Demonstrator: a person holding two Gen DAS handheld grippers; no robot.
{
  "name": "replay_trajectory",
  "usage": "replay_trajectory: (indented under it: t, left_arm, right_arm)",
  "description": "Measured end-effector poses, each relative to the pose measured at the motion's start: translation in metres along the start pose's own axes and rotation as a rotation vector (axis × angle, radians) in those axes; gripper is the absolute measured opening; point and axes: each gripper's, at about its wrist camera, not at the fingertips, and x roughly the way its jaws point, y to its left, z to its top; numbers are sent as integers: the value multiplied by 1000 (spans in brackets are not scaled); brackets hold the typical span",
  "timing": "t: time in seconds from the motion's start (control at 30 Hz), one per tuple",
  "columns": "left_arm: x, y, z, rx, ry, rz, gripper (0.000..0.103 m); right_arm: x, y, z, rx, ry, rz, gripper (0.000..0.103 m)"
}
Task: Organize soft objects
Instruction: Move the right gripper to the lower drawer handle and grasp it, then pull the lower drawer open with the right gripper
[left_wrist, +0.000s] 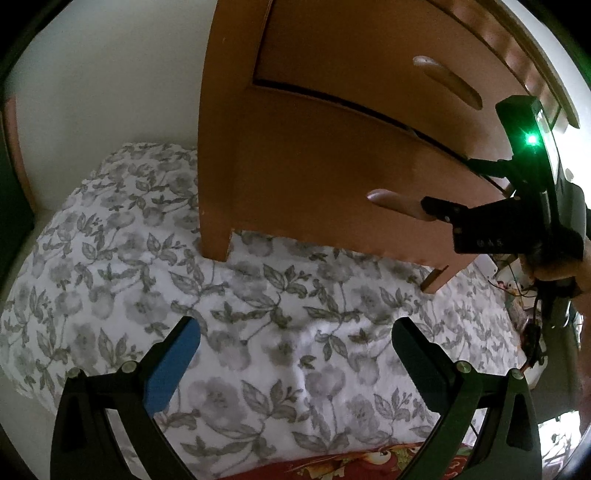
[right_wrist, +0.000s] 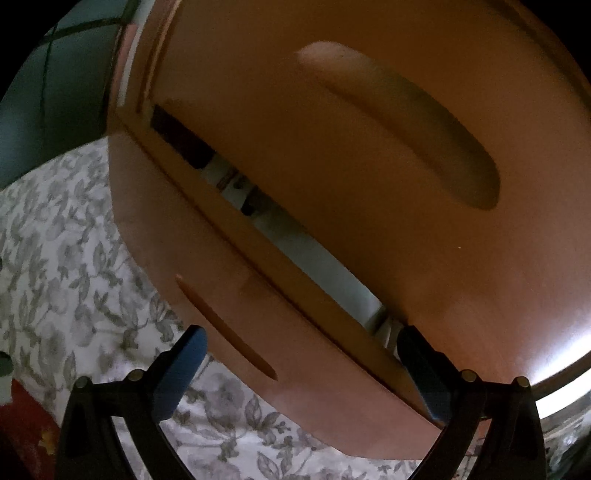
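My left gripper (left_wrist: 295, 354) is a black frame with two angled fingers, each joined by round silvery screws near the base. One finger carries a bright blue pad (left_wrist: 171, 369); the other pad looks dark. My right gripper (right_wrist: 301, 365) is built the same, black with a blue pad (right_wrist: 179, 373). Seen from the left wrist, its black housing shows a glowing green light (left_wrist: 532, 139), small screws and thin dark cables.

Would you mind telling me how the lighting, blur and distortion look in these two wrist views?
Left wrist view: dim, heavy fisheye bending the wooden cabinet, floral bedcover slightly soft, green LED glare on the right gripper. Right wrist view: darker, the drawer front very close and blurred, with a bright washed-out patch at lower right.
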Motion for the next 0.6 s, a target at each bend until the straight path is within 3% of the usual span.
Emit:
replay_trajectory:
  t: [0.4, 0.6]
  left_arm:
    - [-2, -2, -1, 14, -9, -23, 103]
    - [-8, -4, 1, 25, -27, -28, 103]
  right_arm:
    - [1, 5, -5, -56, 47, 115, 103]
    - [-23, 4, -15, -73, 59, 174, 103]
